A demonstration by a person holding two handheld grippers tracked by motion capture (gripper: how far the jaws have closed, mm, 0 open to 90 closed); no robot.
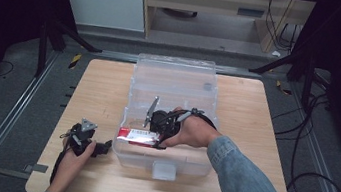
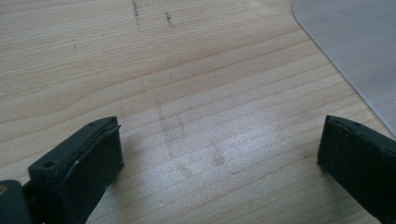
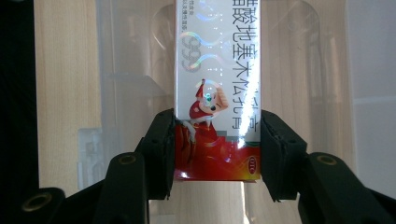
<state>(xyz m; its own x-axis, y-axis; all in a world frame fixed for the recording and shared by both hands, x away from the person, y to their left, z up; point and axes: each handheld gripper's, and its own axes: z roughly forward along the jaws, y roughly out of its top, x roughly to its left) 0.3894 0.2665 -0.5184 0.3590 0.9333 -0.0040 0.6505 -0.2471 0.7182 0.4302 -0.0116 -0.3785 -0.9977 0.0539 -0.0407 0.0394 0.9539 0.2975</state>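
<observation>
The right gripper [image 3: 217,154] is clamping a small carton [image 3: 217,93] across its narrow width, both black pads pressing flat on the long sides. The carton is a slim rectangular box of glossy card: white on the upper part, red at the gripped end, carrying a cartoon figure in red clothes, dark printed characters and a shimmering rainbow foil pattern that is catching the light. In the high view the carton [image 1: 137,136] is lying level inside the clear plastic bin [image 1: 176,76], close to the bin's near wall and towards its left side, with the right gripper [image 1: 157,137] reaching in over the rim and the person's hand [image 1: 193,132] wrapping its body. A blue denim sleeve [image 1: 247,182] is running back to the bench's near right corner.

The bin is transparent with rounded corners and ribbed, moulded walls, sitting in the middle of the bench [image 1: 98,91], a pale wooden top with fine straight grain. The left gripper [image 1: 100,148] is resting by the bench's near left corner, just left of the bin, in the person's left hand [image 1: 71,160]. Its matte black jaws are standing wide apart over bare wood [image 2: 196,93], holding nothing, a frosted bin corner [image 2: 355,42] showing beyond.
</observation>
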